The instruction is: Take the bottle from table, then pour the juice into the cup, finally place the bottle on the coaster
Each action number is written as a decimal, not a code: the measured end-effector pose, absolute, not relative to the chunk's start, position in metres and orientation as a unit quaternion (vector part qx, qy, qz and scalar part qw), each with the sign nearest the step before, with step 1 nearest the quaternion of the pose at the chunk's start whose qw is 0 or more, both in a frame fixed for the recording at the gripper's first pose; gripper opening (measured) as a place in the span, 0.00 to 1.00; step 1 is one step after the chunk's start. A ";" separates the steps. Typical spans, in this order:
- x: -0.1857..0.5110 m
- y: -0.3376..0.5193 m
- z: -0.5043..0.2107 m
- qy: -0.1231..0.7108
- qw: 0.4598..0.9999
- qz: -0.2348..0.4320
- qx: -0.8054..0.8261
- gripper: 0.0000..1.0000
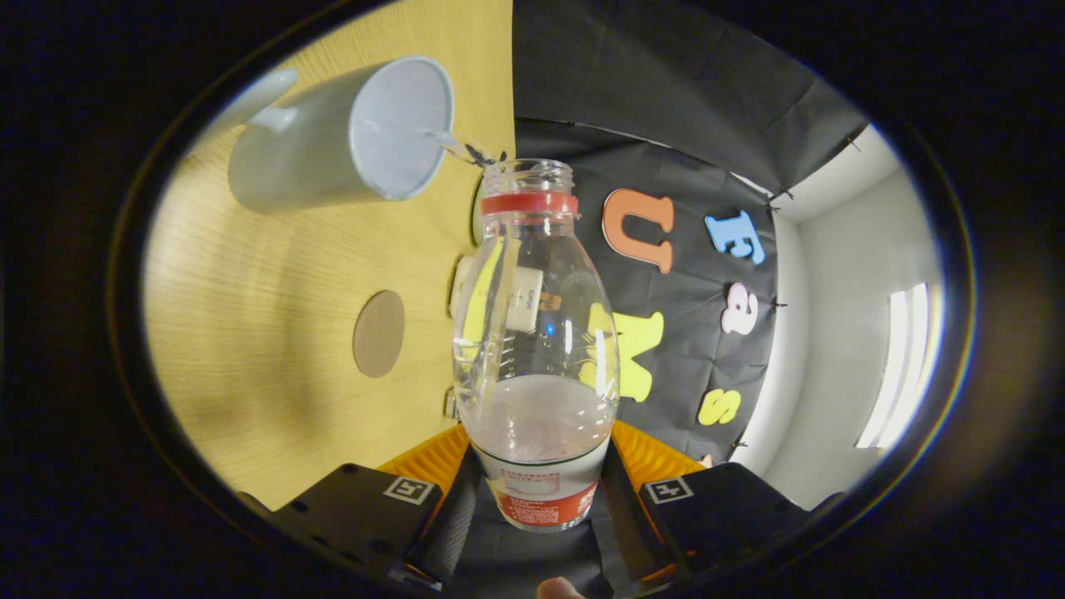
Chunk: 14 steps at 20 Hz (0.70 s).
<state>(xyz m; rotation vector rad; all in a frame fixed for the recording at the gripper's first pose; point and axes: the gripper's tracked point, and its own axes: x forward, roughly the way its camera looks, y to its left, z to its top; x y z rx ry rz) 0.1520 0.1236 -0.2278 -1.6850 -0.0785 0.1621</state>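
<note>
The fingers (pixel 539 491) clamp the bottle (pixel 535 349), its open mouth pouring liquid into the cup (pixel 349 137) on the desk (pixel 250 333).

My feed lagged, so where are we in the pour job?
Done: the bottle is off the table, clamped between the gripper fingers. In hand: the pour, with the bottle tipped and a thin stream running from its open mouth into the cup; some liquid is left in the bottle. Left: finish pouring, then set the bottle on the bare coaster on the table.

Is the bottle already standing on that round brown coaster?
No. The bottle is held between the tool's fingers, tipped toward the cup, apart from the coaster.
</note>
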 end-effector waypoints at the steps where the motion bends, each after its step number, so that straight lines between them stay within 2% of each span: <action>1: 0.152 0.123 -0.225 -0.036 0.659 0.071 -0.748 0.77; 14: 0.154 0.124 -0.205 -0.045 0.640 0.065 -0.764 0.77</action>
